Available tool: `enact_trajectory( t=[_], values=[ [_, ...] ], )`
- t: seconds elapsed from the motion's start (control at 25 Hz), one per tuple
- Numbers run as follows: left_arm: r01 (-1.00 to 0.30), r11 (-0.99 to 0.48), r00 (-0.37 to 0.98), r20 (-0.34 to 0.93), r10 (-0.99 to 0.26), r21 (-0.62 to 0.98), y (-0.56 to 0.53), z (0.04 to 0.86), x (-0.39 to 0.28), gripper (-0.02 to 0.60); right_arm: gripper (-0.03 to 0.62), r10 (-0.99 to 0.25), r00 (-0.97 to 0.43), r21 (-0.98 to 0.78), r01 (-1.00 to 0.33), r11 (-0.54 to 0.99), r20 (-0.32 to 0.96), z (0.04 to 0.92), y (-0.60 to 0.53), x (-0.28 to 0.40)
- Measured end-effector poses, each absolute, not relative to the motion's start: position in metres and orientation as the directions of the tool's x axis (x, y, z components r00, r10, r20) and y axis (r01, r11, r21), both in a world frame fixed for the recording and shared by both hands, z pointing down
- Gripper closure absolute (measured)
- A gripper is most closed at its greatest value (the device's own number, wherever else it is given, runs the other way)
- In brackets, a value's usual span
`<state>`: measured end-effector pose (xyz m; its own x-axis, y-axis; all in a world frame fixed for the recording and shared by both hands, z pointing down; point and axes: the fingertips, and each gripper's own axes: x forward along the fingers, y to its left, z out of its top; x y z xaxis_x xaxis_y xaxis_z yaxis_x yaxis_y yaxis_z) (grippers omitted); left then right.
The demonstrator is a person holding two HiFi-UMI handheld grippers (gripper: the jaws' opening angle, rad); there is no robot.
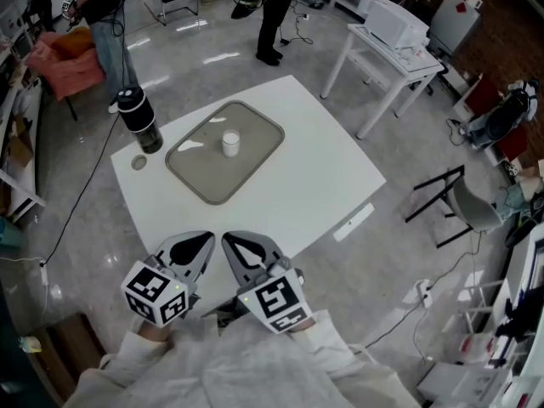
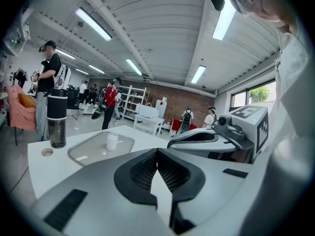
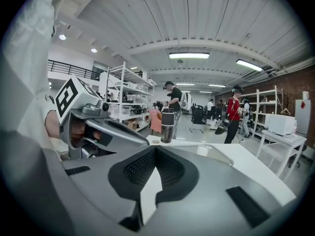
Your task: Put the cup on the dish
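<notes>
A small white cup [image 1: 229,144] stands upright inside the shallow grey dish [image 1: 259,121], a tray-like rectangle on the white table [image 1: 331,185]. My left gripper [image 1: 209,237] and right gripper [image 1: 227,240] hover side by side over the table's near edge, well short of the dish. Both are shut with nothing between their jaws. In the left gripper view, the cup [image 2: 112,141] sits in the dish [image 2: 83,154] beyond the shut left gripper [image 2: 157,151]. In the right gripper view, the cup [image 3: 202,150] shows low past the shut right gripper [image 3: 156,149].
A black and clear bottle [image 1: 140,119] stands at the table's far left corner, with a small round disc [image 1: 138,162] beside it. People stand on the floor beyond the table. A second white table [image 1: 387,45] is at the back right and a folding chair [image 1: 459,198] at the right.
</notes>
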<state>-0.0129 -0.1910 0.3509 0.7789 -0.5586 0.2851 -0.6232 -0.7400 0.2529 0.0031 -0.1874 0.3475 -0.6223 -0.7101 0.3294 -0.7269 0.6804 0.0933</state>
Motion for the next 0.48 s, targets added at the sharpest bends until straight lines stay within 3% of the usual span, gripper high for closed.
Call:
enact_trajectory(
  t=[0.48],
  values=[
    [-0.630, -0.735, 0.773, 0.291, -0.563, 0.250, -0.1876, 0.3547, -0.0094, 0.574, 0.582, -0.685, -0.652, 0.073, -0.705, 0.706, 0.326, 0.3492, -0.1860, -0.0037]
  ],
)
